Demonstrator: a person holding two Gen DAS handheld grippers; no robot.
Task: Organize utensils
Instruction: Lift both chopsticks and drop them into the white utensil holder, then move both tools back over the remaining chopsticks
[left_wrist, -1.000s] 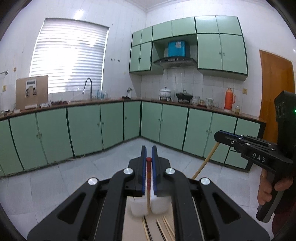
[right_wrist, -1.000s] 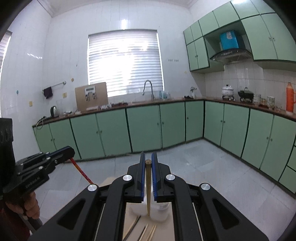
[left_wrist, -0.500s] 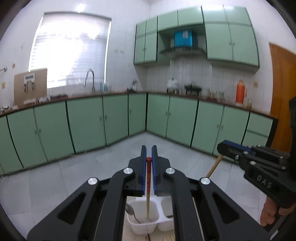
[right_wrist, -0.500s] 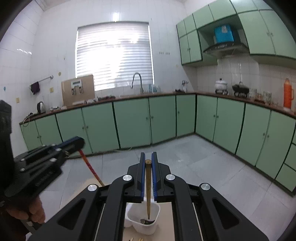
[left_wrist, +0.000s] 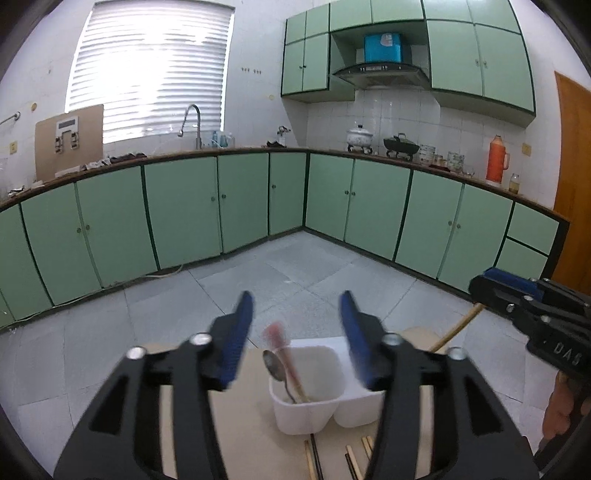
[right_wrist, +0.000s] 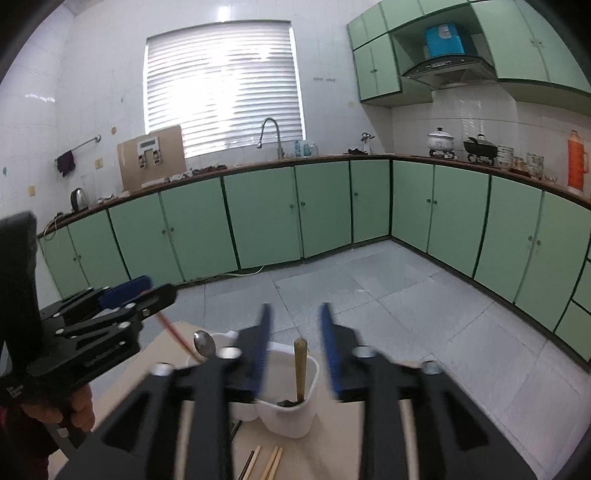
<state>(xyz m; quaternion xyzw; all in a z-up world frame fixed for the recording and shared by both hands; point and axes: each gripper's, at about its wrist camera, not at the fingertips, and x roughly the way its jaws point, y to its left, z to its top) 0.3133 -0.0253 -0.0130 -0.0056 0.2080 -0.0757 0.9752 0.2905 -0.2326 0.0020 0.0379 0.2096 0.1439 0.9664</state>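
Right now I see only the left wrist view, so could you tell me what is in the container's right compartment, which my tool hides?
Observer: A tan chopstick stands upright in that compartment of the white container.
Operator: Is the right tool gripping it?
Observer: No. The right tool is opening, and its pads are clear of the stick on both sides.
Operator: Is there anything else in there?
Observer: Yes, something dark lies at the bottom, but I cannot tell what it is.
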